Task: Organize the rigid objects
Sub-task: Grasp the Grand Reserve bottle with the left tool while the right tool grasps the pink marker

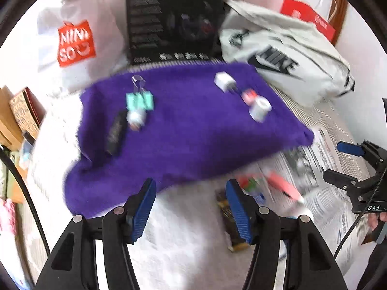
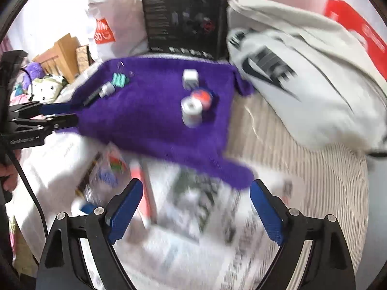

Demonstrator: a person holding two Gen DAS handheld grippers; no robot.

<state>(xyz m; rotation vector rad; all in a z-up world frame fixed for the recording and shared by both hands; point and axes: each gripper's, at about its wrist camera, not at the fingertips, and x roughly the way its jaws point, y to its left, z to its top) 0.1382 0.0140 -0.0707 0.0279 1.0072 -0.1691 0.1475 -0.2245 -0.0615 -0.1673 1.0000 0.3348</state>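
Observation:
A purple cloth (image 1: 183,120) (image 2: 154,111) lies ahead and carries small rigid objects: a teal binder clip (image 1: 139,101) (image 2: 119,79), a black stick (image 1: 115,133), a small white bottle (image 1: 136,119) (image 2: 106,89), a white charger cube (image 1: 224,81) (image 2: 190,78), a red-and-white round item (image 1: 249,95) (image 2: 202,96) and a white tape roll (image 1: 260,107) (image 2: 191,110). My left gripper (image 1: 191,205) is open and empty, just short of the cloth's near edge. My right gripper (image 2: 196,207) is open and empty above newspaper. The frames are blurred.
Newspaper (image 2: 193,217) (image 1: 321,166) with a pink-red pen (image 1: 285,186) (image 2: 145,193) and colourful packets (image 1: 251,186) lies near the cloth. A black box (image 1: 174,19), a Miniso bag (image 1: 75,41) and a Nike bag (image 1: 285,67) (image 2: 300,77) stand behind.

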